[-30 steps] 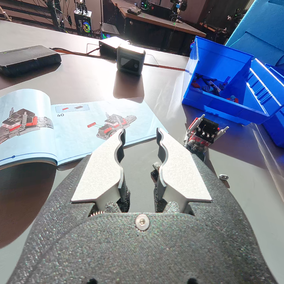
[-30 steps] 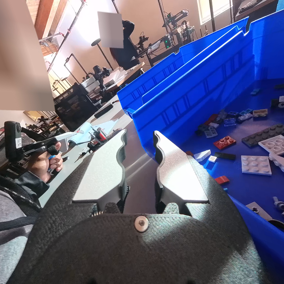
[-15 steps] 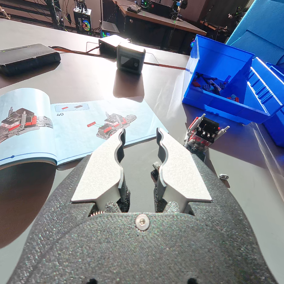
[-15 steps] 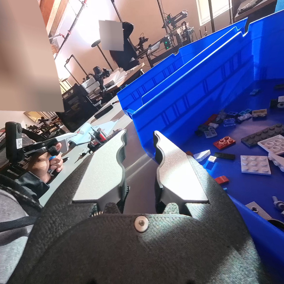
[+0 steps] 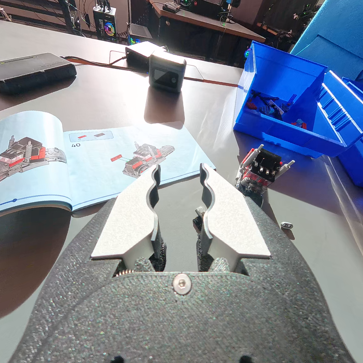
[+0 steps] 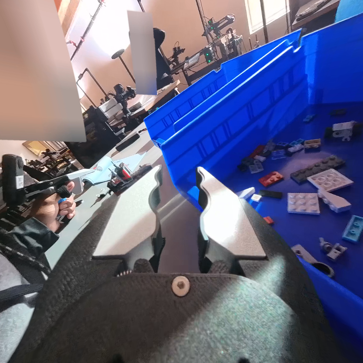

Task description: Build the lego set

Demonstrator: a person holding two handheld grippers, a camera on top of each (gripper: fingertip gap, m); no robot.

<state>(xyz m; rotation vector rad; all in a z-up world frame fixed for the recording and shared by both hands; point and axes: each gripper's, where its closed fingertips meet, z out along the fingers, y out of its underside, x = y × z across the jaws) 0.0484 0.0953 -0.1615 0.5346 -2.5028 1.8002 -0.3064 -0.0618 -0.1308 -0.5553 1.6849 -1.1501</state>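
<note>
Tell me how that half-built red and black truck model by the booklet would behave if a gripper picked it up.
The truck model is probably light and rigid. Its thin grey pipes stick out, so a squeeze there might pop them off. It appears to lean unevenly on the table, so a push could tip it.

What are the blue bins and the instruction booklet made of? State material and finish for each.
Blue bins: apparently moulded plastic, glossy; ribbed walls and bright highlights suggest it. Instruction booklet: printed paper, probably lightly coated; its left page curls and the sheet shows glare.
</note>
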